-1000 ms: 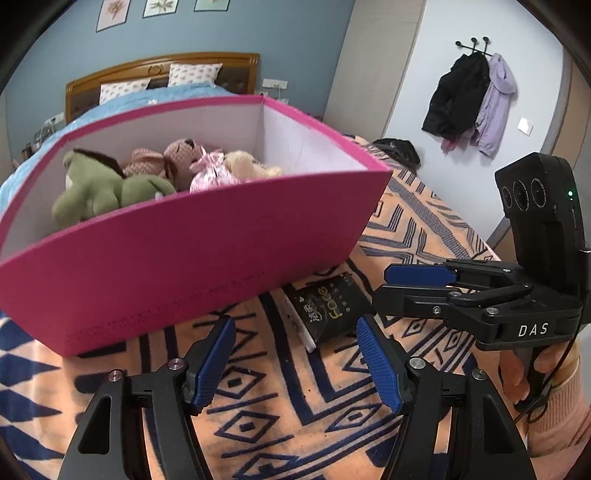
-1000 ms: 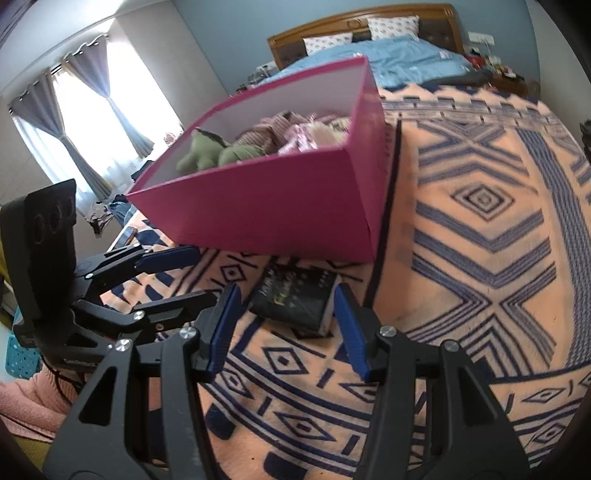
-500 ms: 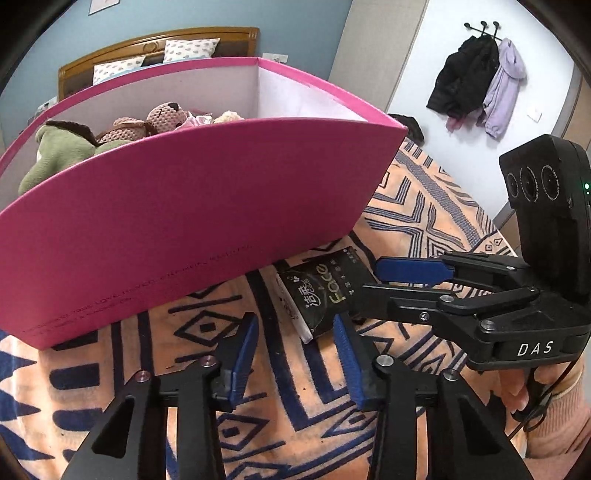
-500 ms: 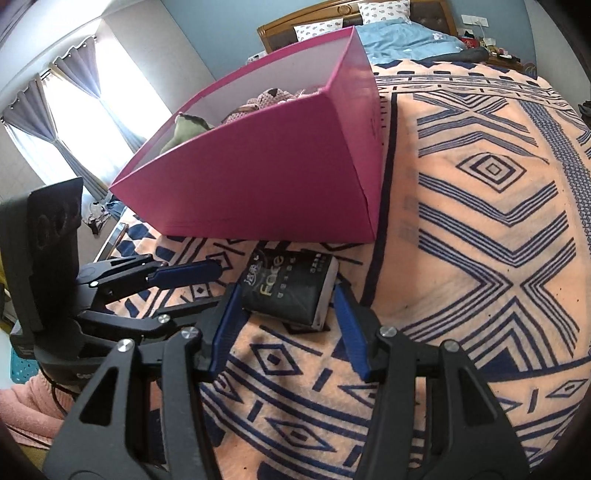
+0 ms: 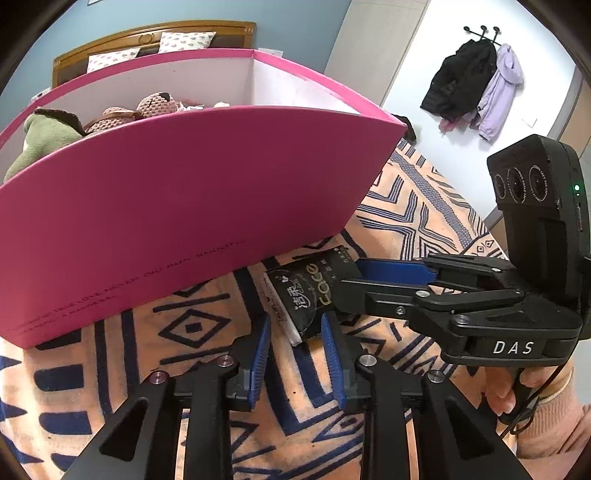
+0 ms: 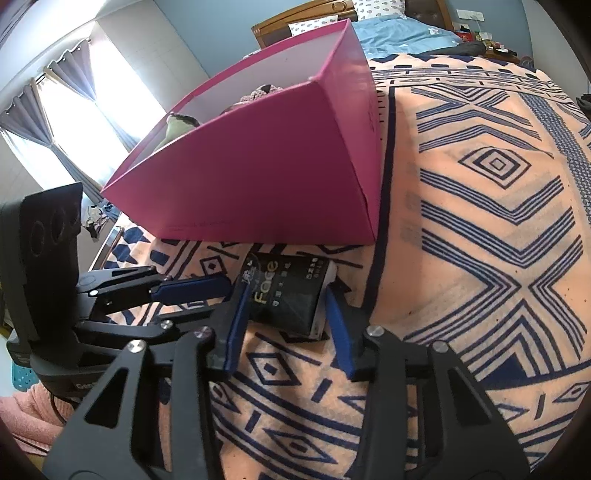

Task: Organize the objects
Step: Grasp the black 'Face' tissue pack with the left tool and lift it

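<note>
Bedroom, work surface = bed w/ orange-and-navy patterned blanket [image 6: 480, 258]. Black pack [image 6: 288, 291], "Face" lettering, clear seam at one end, lies flat on the blanket just in front of the pink box [image 5: 184, 221], close to the box's near wall and by its corner; can't tell if pack touches the box. R claw [image 6: 286, 293] straddles the pack across its width: blue pads sit against both sides, jaws have just been closing w/ the pack between them, roughly pack-wide now, looks like a grip. L claw [image 5: 295, 325] comes in from the other side, jaws drawn in narrow, clamped on the pack's near corner at the seam end. Both claws angle down at the blanket, tips nearly meeting over the pack. Person's hand [image 5: 517, 387] on the R claw's handle, pink knit sleeve [image 5: 554, 417]. Box stands upright on the blanket, open top, white inside, small print along its lower front. Inside, at far-left end: green plush [image 5: 40, 136], brown plush [image 5: 155, 105] beside it, more soft items behind, partly hidden by the wall. Beyond: wooden headboard [image 5: 147, 33], dotted pillows [image 5: 184, 38], blue duvet [image 6: 406, 33]. Coats [image 5: 476, 85] on wall hooks, black + lilac. Grey curtains [image 6: 66, 85] at a bright window.
</note>
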The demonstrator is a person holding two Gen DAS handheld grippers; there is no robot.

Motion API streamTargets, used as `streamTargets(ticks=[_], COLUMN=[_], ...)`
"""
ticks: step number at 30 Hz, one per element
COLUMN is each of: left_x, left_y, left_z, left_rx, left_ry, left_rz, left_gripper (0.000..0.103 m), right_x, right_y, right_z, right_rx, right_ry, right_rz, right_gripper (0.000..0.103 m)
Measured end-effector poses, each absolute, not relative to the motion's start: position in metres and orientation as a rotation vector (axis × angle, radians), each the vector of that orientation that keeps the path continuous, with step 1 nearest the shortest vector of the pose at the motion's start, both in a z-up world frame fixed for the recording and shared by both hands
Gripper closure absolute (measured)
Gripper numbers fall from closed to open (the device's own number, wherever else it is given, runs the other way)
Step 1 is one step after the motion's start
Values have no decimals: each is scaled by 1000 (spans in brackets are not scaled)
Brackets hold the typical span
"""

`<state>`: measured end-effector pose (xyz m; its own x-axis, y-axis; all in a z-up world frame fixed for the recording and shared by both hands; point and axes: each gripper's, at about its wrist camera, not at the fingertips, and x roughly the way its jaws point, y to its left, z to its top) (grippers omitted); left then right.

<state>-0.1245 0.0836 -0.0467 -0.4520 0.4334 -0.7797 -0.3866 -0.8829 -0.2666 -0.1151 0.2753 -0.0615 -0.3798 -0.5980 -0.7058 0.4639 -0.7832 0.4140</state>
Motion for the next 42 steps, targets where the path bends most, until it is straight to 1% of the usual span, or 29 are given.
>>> streamTargets(ticks=[3,13,23,28,30,42], left_x=[-125,-125,-129,-130,-129,-117], left_y=[83,82,82,83,83,86], left_z=[-48,-50,-51,-52,-52,-40], left_rx=[-1272,-1285,-1285,-1285,-1285,-1238], left_ry=[-89,-114,-131,-138,-135,-76], left_rz=[2313,2290,2287,2283,2284,2322], left_gripper=[77,77,77,77,77,77], right_x=[-115,-112,-122,-121,-120,-109], right_y=[275,272,275,271,270,270], right_z=[-62,-62,-67,-67,-67,-59], right_rx=[1198,1210,1233,1219,1216,1192], right_ry=[-192,-185,-242,-206,-184,-168], right_rz=[-2167,-2135,-2131,-2149,-2161,-2170], right_gripper=[63,63,63,64,67,67])
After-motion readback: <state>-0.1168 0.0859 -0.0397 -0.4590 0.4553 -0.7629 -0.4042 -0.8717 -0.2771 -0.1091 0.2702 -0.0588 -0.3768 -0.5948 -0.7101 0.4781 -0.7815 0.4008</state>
